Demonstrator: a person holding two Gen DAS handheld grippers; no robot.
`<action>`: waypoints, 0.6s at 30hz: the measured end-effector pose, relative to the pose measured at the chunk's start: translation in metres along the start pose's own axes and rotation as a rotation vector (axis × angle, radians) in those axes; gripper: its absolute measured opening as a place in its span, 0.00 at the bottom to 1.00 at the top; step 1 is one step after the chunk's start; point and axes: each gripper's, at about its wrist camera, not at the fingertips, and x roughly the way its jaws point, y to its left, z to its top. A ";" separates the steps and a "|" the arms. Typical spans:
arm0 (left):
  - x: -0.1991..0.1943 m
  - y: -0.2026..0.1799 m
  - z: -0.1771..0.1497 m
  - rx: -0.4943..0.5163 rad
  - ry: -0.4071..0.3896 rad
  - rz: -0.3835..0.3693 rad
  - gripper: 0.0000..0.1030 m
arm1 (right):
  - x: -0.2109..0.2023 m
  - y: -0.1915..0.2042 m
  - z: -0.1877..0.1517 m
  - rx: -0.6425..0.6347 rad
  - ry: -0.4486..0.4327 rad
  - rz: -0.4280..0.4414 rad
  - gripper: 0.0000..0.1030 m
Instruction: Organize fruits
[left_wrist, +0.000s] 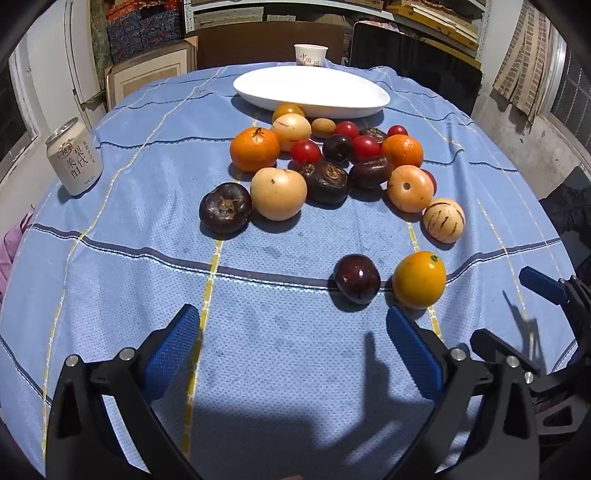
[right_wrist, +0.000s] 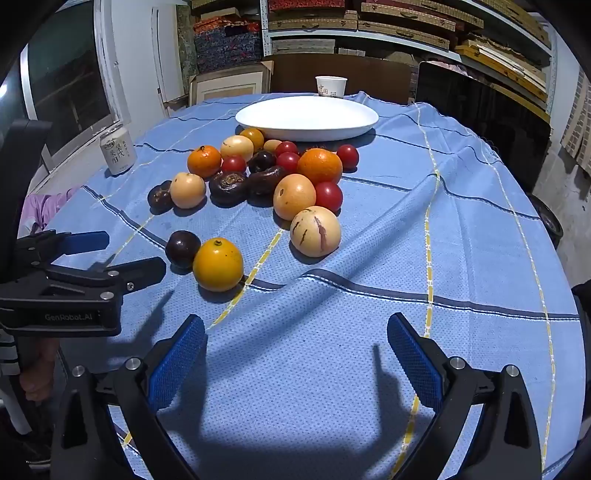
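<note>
Hovering above the near edge of the blue checked tablecloth (left_wrist: 110, 236): left gripper (left_wrist: 291, 325), blue-padded jaws spread wide, nothing between them, pads clear of the cloth. Same for the right gripper (right_wrist: 295, 332), jaws wide apart and empty, angled down over bare cloth nearer the right edge.

Lying closest to the left gripper, just beyond its right finger: round yellow-orange citrus fruit (left_wrist: 419, 279) and glossy dark purple plum (left_wrist: 357, 278), side by side near the near edge, touching or nearly so. Sitting a little further in, pale cream melon with purple streaks (left_wrist: 443, 220).

Heaped toward the middle of the cloth, the main cluster of fruits: bright orange mandarin (left_wrist: 254, 149) on its left, second orange mandarin (left_wrist: 402, 150) on its right, pale beige round fruit (left_wrist: 279, 193) at the front, dark brown wrinkled fruit (left_wrist: 225, 208) touching its left side, another dark brown wrinkled fruit (left_wrist: 327, 181) behind it, small red cherry tomatoes (left_wrist: 306, 152) scattered among them.

Resting beyond the cluster, toward the far edge: empty white oval plate (left_wrist: 310, 90), no fruit on it. Standing behind the plate at the far edge, white paper cup (left_wrist: 311, 54). Standing upright near the left edge, well apart from the fruits, pale drink can with dark lettering (left_wrist: 74, 157).
</note>
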 end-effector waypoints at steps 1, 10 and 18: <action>0.000 0.000 0.000 -0.002 0.000 0.004 0.96 | 0.000 0.000 0.000 -0.004 -0.002 -0.005 0.97; 0.004 0.002 0.001 -0.001 0.010 -0.006 0.96 | 0.002 0.006 0.001 -0.003 0.006 -0.014 0.97; -0.002 0.004 0.001 -0.013 -0.012 -0.006 0.96 | 0.000 0.002 0.001 0.017 -0.004 0.004 0.97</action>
